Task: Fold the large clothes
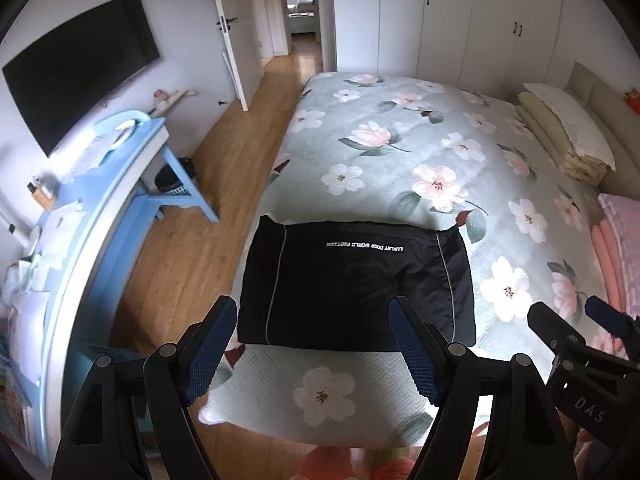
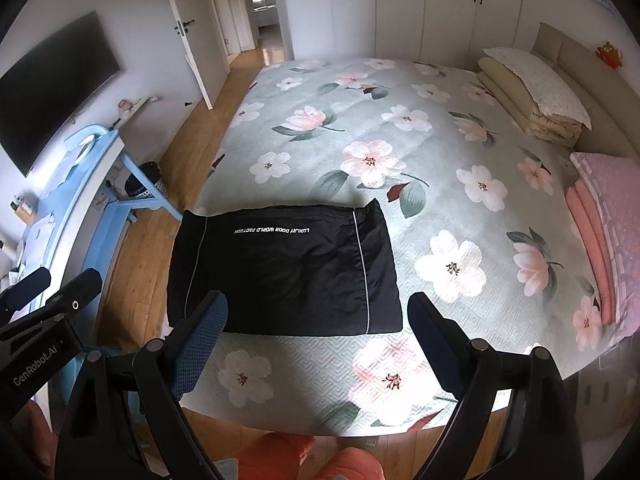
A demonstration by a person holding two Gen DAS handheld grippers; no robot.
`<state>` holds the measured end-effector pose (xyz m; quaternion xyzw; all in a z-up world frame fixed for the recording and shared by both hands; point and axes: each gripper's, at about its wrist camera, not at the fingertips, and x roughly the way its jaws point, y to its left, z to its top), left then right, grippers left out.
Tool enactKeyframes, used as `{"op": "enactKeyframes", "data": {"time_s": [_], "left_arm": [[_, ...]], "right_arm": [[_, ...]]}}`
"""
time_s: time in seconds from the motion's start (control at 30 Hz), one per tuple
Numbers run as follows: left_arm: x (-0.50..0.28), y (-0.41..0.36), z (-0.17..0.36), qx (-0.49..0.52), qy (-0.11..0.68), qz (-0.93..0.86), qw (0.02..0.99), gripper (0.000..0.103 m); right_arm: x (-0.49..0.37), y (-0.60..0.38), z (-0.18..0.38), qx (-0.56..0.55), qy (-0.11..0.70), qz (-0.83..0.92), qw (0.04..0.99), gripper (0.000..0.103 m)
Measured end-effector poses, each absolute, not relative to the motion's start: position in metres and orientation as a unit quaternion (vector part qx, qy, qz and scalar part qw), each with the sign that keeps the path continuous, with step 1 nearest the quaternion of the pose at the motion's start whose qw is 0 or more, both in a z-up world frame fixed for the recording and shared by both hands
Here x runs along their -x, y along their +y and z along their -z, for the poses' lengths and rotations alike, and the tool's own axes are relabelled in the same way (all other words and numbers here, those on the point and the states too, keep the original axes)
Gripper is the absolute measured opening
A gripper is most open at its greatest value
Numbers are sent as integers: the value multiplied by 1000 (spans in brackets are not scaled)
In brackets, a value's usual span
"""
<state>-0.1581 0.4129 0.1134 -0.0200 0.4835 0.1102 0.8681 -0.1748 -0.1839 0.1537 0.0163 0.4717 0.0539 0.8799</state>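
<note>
A black garment (image 1: 356, 284) with white lettering and thin grey piping lies folded into a flat rectangle near the front left corner of the bed (image 1: 420, 152). It also shows in the right wrist view (image 2: 284, 272). My left gripper (image 1: 316, 344) is open and empty, held above the bed's front edge just short of the garment. My right gripper (image 2: 320, 340) is open and empty, at about the same height, to the right of the left one. The right gripper also shows at the right edge of the left wrist view (image 1: 572, 320), and the left gripper at the left edge of the right wrist view (image 2: 56, 284).
The bed has a floral green cover. Folded cream bedding (image 2: 532, 92) and a pink blanket (image 2: 600, 240) lie along its right side. A blue desk (image 1: 100, 208) stands left across a strip of wooden floor (image 1: 180, 256). A TV (image 1: 80, 80) hangs on the wall. White wardrobes (image 1: 440, 16) stand behind.
</note>
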Motion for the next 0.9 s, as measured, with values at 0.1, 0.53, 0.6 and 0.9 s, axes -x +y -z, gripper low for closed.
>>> {"op": "enactKeyframes", "data": {"time_s": [0.1,0.53,0.6,0.9], "left_arm": [[146,421,-106,6,489,-117,864,80],[123,443,-83,-1,507,-118,854,80],[121,446,-79,1,512,-119,851,80],[116,441,-68,-19,522,-118,845,80]], "right_arm": [[167,-178,-152,-14,474,-50,879,93],[140,-150,-132,-10,497,-47,866,93],[139,-148,-128,-9,501,-48,864,93],[138,-149,-116,-12,515,-43,856,93]]}}
